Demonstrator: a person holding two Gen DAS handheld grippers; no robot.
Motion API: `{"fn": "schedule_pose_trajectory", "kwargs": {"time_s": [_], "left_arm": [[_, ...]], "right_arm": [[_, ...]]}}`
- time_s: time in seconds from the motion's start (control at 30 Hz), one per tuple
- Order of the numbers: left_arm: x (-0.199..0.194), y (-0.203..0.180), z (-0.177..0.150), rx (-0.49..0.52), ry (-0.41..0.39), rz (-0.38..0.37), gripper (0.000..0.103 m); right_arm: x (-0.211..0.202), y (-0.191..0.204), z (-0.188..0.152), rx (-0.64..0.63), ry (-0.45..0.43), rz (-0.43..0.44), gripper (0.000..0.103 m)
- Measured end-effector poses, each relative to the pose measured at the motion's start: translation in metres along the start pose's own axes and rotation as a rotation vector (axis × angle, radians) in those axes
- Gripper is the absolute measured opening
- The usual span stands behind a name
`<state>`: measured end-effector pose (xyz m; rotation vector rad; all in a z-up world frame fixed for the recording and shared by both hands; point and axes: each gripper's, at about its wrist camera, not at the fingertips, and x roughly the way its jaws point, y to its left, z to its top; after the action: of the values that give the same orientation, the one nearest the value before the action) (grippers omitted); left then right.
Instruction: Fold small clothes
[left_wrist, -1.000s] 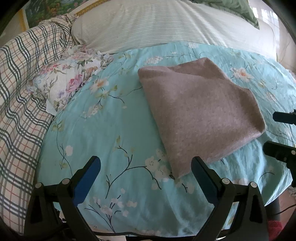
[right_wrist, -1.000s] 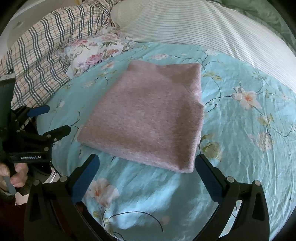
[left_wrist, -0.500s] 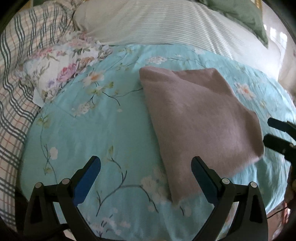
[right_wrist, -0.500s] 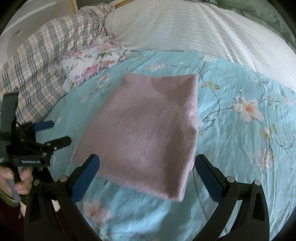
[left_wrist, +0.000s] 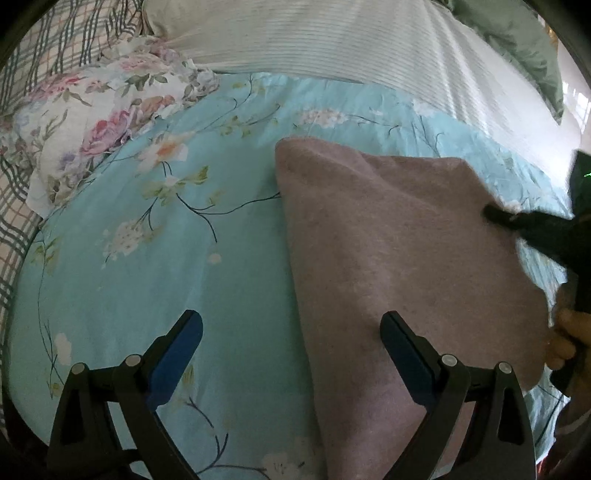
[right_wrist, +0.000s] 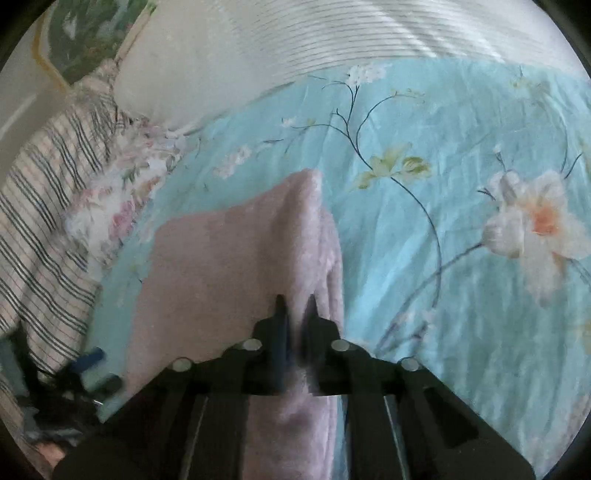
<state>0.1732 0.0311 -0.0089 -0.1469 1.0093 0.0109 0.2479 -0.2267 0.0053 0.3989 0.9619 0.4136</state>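
A folded mauve-pink garment (left_wrist: 399, 266) lies on the turquoise floral bedsheet (left_wrist: 221, 258). My left gripper (left_wrist: 291, 332) is open just above the sheet, with its right finger over the garment's left edge. My right gripper (right_wrist: 295, 306) is shut on the garment's right edge (right_wrist: 310, 236), which bunches up between its fingers. In the left wrist view the right gripper (left_wrist: 517, 221) reaches in from the right onto the garment, with the person's hand behind it.
A white striped pillow (left_wrist: 332, 44) lies at the back. A floral pillow (left_wrist: 92, 122) and a plaid blanket (left_wrist: 22, 74) lie at the left. A green pillow (left_wrist: 517, 40) is at the back right.
My right gripper moved forward onto the garment's right edge and went from open to shut on it. My left gripper moved closer to the garment's left edge and stayed open.
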Motion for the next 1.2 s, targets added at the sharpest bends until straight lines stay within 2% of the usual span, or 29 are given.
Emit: {"fn": "schedule_pose_trajectory", "kwargs": {"time_s": [0.03, 0.1, 0.23, 0.27, 0.3, 0.37, 0.5, 0.67, 0.77, 0.9, 0.97, 1.03, 1.2], "left_arm": [[0.001, 0.0, -0.001, -0.004, -0.003, -0.002, 0.097], [0.007, -0.001, -0.002, 0.0, 0.004, 0.004, 0.098], [0.018, -0.007, -0.004, 0.022, 0.015, 0.026, 0.099], [0.018, -0.007, -0.004, 0.025, 0.013, 0.03, 0.099], [0.019, -0.007, -0.004, 0.025, 0.013, 0.032, 0.099], [0.018, -0.004, -0.003, 0.015, 0.019, 0.028, 0.099], [0.007, 0.0, -0.006, -0.01, 0.013, 0.023, 0.098], [-0.012, 0.004, -0.02, -0.034, 0.016, 0.014, 0.098], [-0.024, 0.003, -0.033, -0.021, 0.027, 0.029, 0.098], [-0.041, 0.001, -0.054, -0.003, 0.032, 0.057, 0.098], [-0.047, 0.0, -0.066, 0.003, 0.038, 0.058, 0.098], [-0.052, -0.002, -0.081, 0.015, 0.05, 0.06, 0.098], [-0.058, -0.006, -0.115, 0.035, 0.094, 0.041, 0.098]], "right_arm": [[-0.011, 0.003, -0.001, -0.007, -0.043, 0.018, 0.009], [-0.013, 0.002, -0.006, -0.013, -0.053, -0.012, 0.008], [0.025, -0.019, -0.018, 0.013, 0.057, -0.074, 0.009], [0.025, -0.02, -0.02, 0.018, 0.048, -0.075, 0.011], [0.022, -0.02, -0.019, 0.028, 0.039, -0.081, 0.014], [0.014, -0.018, -0.018, 0.033, 0.033, -0.103, 0.03], [-0.012, -0.008, -0.022, -0.007, -0.007, -0.122, 0.031], [-0.053, 0.014, -0.047, -0.045, -0.053, -0.058, 0.055], [-0.068, 0.029, -0.068, -0.087, -0.046, -0.042, 0.057], [-0.086, 0.042, -0.097, -0.137, -0.031, -0.083, 0.061], [-0.093, 0.045, -0.11, -0.155, -0.012, -0.09, 0.075], [-0.098, 0.047, -0.125, -0.177, 0.011, -0.102, 0.08], [-0.101, 0.046, -0.159, -0.194, 0.07, -0.135, 0.082]]}}
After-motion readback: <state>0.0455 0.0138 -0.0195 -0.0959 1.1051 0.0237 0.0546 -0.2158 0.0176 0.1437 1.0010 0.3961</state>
